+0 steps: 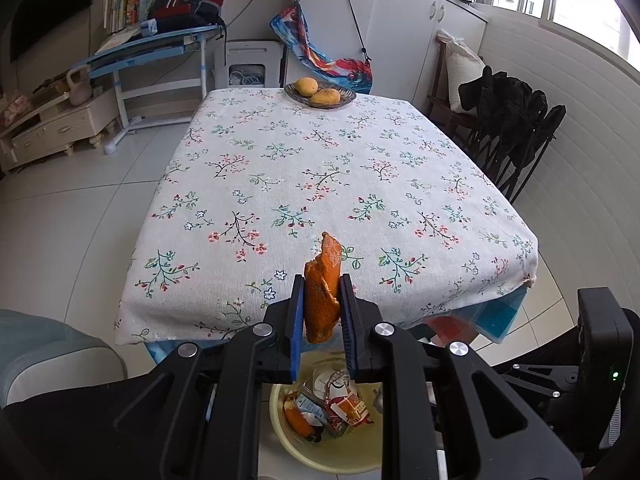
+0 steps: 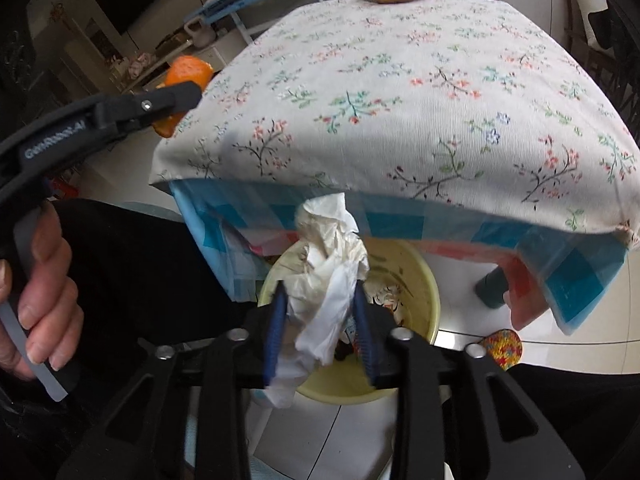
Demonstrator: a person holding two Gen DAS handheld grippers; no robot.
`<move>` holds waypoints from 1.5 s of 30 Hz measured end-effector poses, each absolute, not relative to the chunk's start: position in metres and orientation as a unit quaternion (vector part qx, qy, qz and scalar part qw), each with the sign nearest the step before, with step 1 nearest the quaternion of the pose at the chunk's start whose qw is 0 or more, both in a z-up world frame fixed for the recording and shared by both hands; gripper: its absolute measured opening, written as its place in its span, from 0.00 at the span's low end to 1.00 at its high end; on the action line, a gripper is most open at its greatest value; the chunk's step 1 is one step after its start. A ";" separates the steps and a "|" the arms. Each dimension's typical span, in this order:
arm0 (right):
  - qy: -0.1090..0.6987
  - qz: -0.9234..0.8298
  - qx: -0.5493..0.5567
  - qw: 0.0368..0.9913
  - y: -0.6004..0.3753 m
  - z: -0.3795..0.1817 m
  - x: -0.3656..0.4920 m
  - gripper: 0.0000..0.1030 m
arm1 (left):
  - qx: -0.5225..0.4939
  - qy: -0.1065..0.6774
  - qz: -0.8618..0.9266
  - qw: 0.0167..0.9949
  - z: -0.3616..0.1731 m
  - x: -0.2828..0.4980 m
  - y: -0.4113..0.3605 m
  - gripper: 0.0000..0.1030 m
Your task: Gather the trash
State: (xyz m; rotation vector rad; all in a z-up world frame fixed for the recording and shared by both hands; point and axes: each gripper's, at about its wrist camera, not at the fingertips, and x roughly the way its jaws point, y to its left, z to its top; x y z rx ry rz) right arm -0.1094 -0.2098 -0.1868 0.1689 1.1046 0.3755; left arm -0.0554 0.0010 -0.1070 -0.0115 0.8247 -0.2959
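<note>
My left gripper (image 1: 322,280) is shut on a strip of orange peel (image 1: 320,300), held upright above the table's near edge. A yellow bin (image 1: 280,432) sits on the floor below it, with wrappers and another piece of peel inside. In the right wrist view, my right gripper (image 2: 320,286) hangs over the same yellow bin (image 2: 424,280). A crumpled white tissue (image 2: 328,264) is between its jaws, which stand apart and do not pinch it. The left gripper (image 2: 188,96) with the orange peel (image 2: 188,72) shows at upper left, held by a hand (image 2: 44,292).
The table (image 1: 320,160) wears a floral cloth over a blue checked one. A dish of mangoes (image 1: 320,94) stands at its far edge. A chair with a black jacket (image 1: 508,120) is to the right, a padded seat (image 1: 48,352) at lower left.
</note>
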 end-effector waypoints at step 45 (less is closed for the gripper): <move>0.365 0.070 0.187 0.909 -0.273 -0.135 -0.122 0.68 | 0.098 0.521 -0.196 0.825 -0.180 -0.105 -0.057 0.32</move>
